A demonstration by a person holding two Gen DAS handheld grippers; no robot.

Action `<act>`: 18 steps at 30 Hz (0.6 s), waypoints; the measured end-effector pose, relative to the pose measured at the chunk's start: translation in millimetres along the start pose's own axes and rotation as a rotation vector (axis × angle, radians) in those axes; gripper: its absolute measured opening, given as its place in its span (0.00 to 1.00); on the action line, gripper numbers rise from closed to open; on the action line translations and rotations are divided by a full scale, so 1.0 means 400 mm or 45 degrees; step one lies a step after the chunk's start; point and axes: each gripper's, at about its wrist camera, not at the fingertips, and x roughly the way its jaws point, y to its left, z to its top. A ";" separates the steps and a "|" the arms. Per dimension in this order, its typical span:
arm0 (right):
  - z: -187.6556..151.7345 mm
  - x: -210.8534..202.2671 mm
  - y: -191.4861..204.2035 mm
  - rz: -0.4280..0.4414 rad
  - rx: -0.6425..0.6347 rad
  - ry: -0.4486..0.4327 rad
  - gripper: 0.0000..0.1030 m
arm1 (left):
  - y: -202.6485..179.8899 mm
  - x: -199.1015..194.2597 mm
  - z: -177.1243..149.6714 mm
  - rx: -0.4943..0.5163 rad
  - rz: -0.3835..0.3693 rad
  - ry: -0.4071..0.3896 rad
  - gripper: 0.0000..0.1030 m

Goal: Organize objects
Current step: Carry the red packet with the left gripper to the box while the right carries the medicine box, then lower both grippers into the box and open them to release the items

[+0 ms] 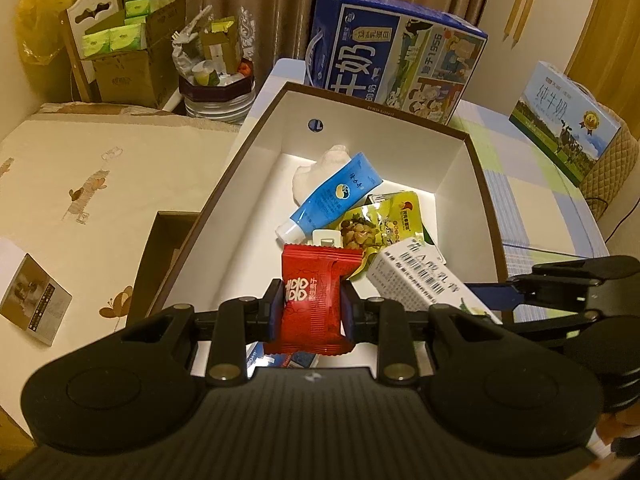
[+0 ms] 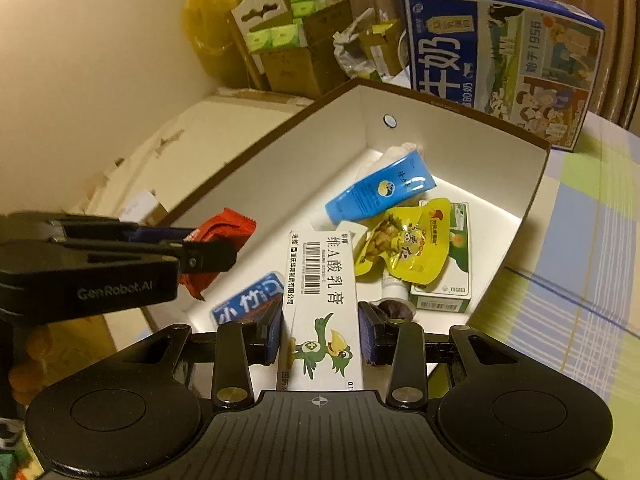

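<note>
Left wrist view: my left gripper point(image 1: 311, 307) pinches a red crinkled-foil snack packet point(image 1: 314, 300) by its middle, pads closed on both flat sides, hanging above the near end of the open white-lined cardboard box with brown rim point(image 1: 256, 140); at far right my right gripper point(image 1: 520, 294) reaches in over the box. To do this well I judge I should lower the packet toward the bare floor at the box's left before opening, so it does not slide onto the blue squeeze tube point(image 1: 334, 200) or the yellow printed nut pouch point(image 1: 380, 224). Right wrist view: my right gripper point(image 2: 322, 336) straddles a long white medicine carton with a green bird point(image 2: 320, 300), pads just beside its long sides; I cannot tell whether they grip it. The carton lies over the box interior, near a blue-and-white flat sachet point(image 2: 250, 300) and a green-and-white small carton point(image 2: 444, 284).
</note>
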 end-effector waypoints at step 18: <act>0.008 0.077 0.001 -0.046 -0.016 0.038 0.35 | 0.035 0.036 0.005 -0.020 0.005 0.049 0.24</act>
